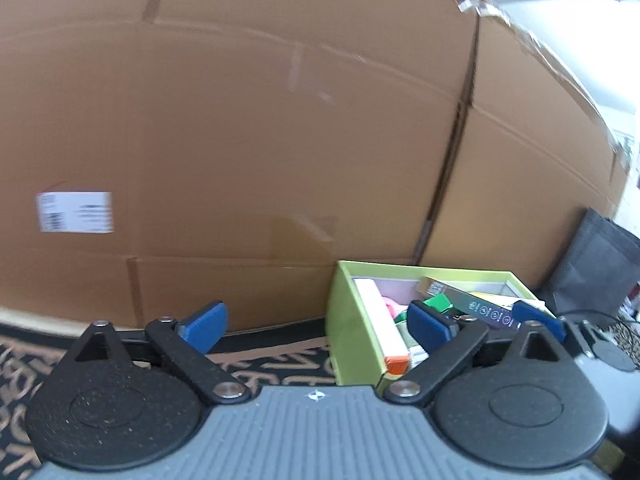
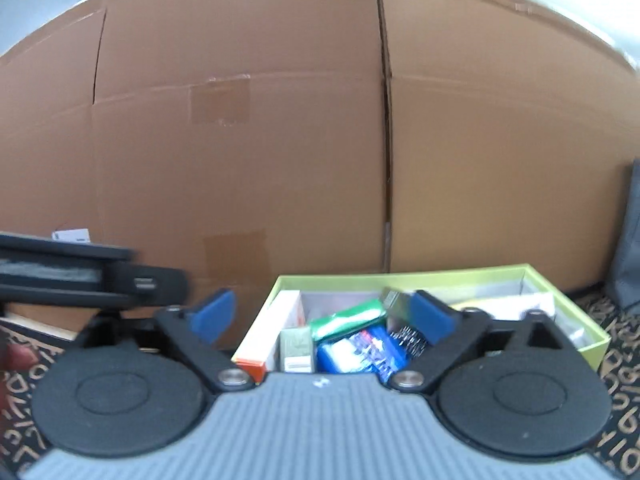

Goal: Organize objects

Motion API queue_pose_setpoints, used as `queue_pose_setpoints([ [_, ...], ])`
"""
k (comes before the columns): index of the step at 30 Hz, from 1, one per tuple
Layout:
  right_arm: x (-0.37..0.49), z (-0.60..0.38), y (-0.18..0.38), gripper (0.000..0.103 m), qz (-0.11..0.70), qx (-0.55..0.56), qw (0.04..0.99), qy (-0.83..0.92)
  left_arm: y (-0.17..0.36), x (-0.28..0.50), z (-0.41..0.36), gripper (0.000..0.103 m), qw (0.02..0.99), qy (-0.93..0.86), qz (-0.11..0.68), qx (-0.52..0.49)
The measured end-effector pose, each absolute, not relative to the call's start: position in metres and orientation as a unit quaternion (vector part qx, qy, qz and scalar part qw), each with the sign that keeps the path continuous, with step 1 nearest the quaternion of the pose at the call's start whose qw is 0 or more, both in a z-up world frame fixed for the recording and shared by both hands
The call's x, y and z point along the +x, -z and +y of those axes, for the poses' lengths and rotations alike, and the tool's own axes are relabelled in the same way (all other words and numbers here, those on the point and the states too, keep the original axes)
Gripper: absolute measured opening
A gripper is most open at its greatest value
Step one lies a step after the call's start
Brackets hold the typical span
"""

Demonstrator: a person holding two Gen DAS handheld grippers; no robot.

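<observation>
Two low wrist views facing a cardboard wall (image 1: 240,140) behind a green box (image 1: 352,320).

The left view looks forward from low over the rug (image 1: 280,360), left of the box, which sits at its lower right. The right view faces the box (image 2: 580,332) head-on, close above its near edge. Both share the box, wall (image 2: 240,160) and rug (image 2: 624,380).

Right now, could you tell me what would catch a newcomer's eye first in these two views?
A big brown cardboard box fills almost the whole background of both views, with a white label low on its left side. In front of it, on a patterned rug, sits an open lime-green box crammed with small packages, among them a green packet and a blue packet. Both the left gripper and right gripper are open and empty.
</observation>
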State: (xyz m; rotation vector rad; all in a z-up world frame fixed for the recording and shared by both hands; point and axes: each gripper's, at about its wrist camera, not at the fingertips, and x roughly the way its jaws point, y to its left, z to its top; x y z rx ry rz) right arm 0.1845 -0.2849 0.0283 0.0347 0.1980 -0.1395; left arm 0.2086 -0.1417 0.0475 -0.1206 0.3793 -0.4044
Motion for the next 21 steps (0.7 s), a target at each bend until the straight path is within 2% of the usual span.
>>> queue_pose_setpoints([
  [4,0.171,-0.275,-0.033,0.103,0.105,0.004,0.991,0.087,-0.047,0.179,-0.126,0.103,0.965,0.179,0.188,-0.042],
  [9,0.111,-0.268,-0.023,0.103,0.149,0.025,0.984,0.094,-0.038,0.15,-0.121,0.103,0.966,0.175,0.191,-0.015],
  [15,0.055,-0.285,-0.028,0.103,0.201,0.01,0.969,0.144,-0.024,0.128,-0.136,0.103,0.959,0.174,0.221,-0.009],
  [21,0.005,-0.312,-0.04,0.103,0.206,0.006,0.959,0.195,-0.013,0.107,-0.168,0.103,0.955,0.175,0.24,0.006],
])
